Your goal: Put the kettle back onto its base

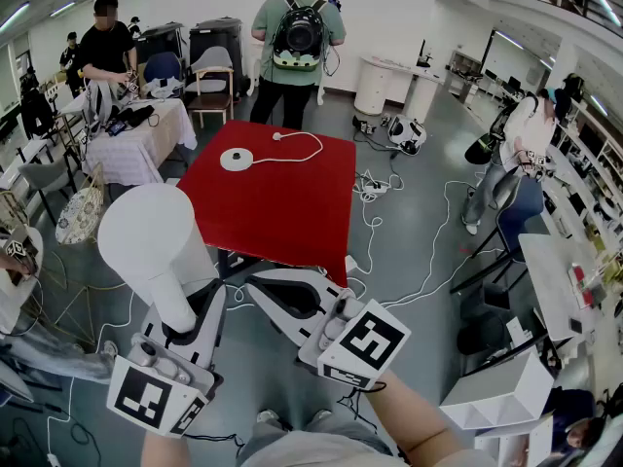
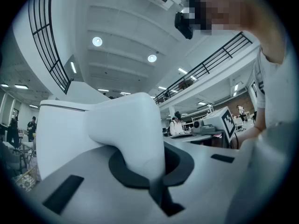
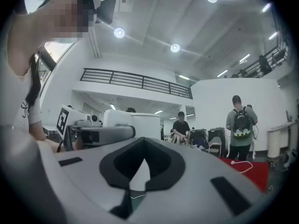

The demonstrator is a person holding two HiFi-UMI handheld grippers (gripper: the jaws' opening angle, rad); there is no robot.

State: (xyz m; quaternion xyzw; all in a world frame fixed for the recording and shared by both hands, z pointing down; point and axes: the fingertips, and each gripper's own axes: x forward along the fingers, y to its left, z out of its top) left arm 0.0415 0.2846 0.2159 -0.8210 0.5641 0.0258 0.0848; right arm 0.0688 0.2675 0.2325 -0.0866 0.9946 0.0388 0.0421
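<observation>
A white kettle [image 1: 151,236] hangs in the air near the left front corner of the red table [image 1: 282,212]. My left gripper [image 1: 187,321] is shut on its handle [image 2: 126,129], which fills the space between the jaws in the left gripper view. The round white base [image 1: 237,159] lies on the far left part of the table, its cord [image 1: 297,149] looping to the right. To the right of the kettle, my right gripper [image 1: 258,286] is shut with nothing in it and points toward the table. The right gripper view shows the kettle [image 3: 135,125] to its left.
A person with a backpack [image 1: 297,37] stands at the table's far edge. Another person [image 1: 107,52] works at a cloth-covered table [image 1: 146,134] at the left. Cables [image 1: 389,202] run over the floor right of the table. White desks [image 1: 506,397] stand at the right.
</observation>
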